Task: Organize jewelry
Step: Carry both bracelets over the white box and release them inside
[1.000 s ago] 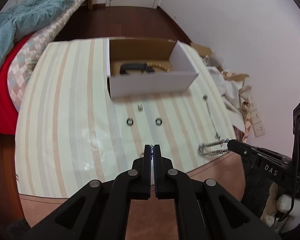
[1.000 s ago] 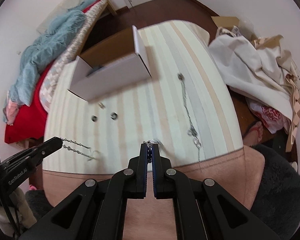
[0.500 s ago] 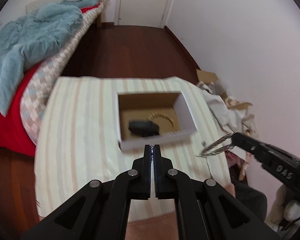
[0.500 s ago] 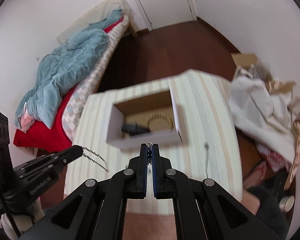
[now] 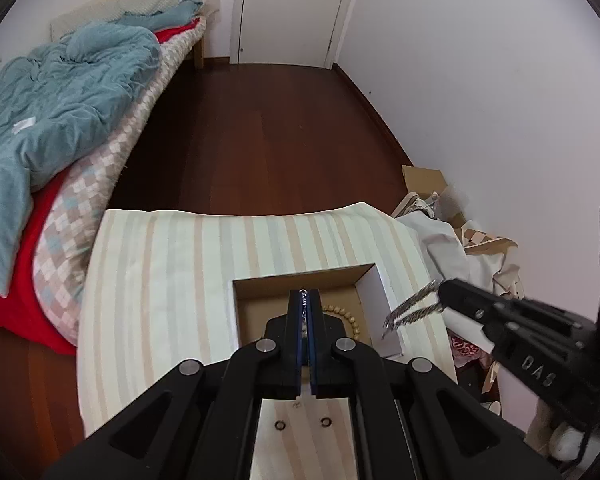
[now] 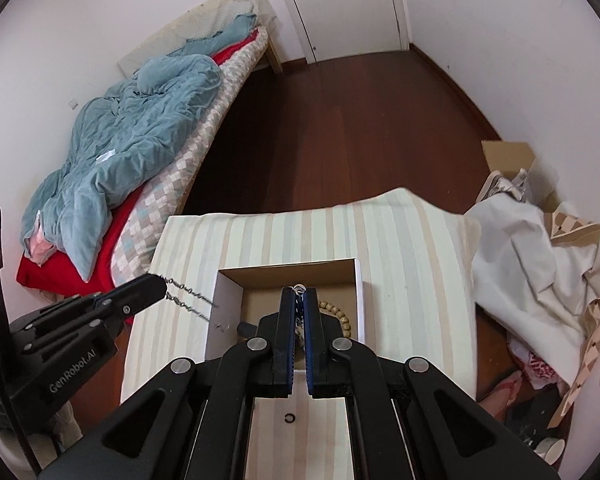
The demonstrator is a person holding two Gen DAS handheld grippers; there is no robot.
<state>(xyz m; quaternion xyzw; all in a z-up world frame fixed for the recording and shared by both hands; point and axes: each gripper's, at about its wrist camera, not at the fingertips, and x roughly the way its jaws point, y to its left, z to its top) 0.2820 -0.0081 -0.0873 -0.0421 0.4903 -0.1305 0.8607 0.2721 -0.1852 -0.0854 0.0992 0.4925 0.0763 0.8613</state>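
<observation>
**Both hand-held grippers pinching chains above the box**

Your silver chain [image 5: 414, 309] hangs doubled from the right hand-held gripper [image 5: 444, 296], its loose end dangling just over the right wall of the open cardboard box [image 5: 374, 292]. In the right wrist view a few links of it [image 6: 299, 289] poke out between the pressed-together fingers. Your left hand-held gripper [image 6: 162, 286] pinches a second chain [image 6: 190, 300], two strands trailing toward the box's left wall [image 6: 224, 308]; in its own view the fingers are pressed together at the tip [image 5: 307, 292] on a thin glint of metal.

Inside the box a beaded bracelet [image 5: 346, 318] lies on the floor of it, right of centre; a dark item [image 6: 244, 327] sits at the left, mostly hidden.

The box stands on the striped desk [image 5: 172, 280]. Nearer you, two small rings [image 5: 279, 425] [image 5: 325, 422] lie on the desk between the gripper arms.

Left of the desk is a bed with a teal blanket [image 5: 56, 92]; right of it a pile of white cloth [image 6: 528, 256]. A closed door [image 5: 292, 8] stands at the far wall.
</observation>
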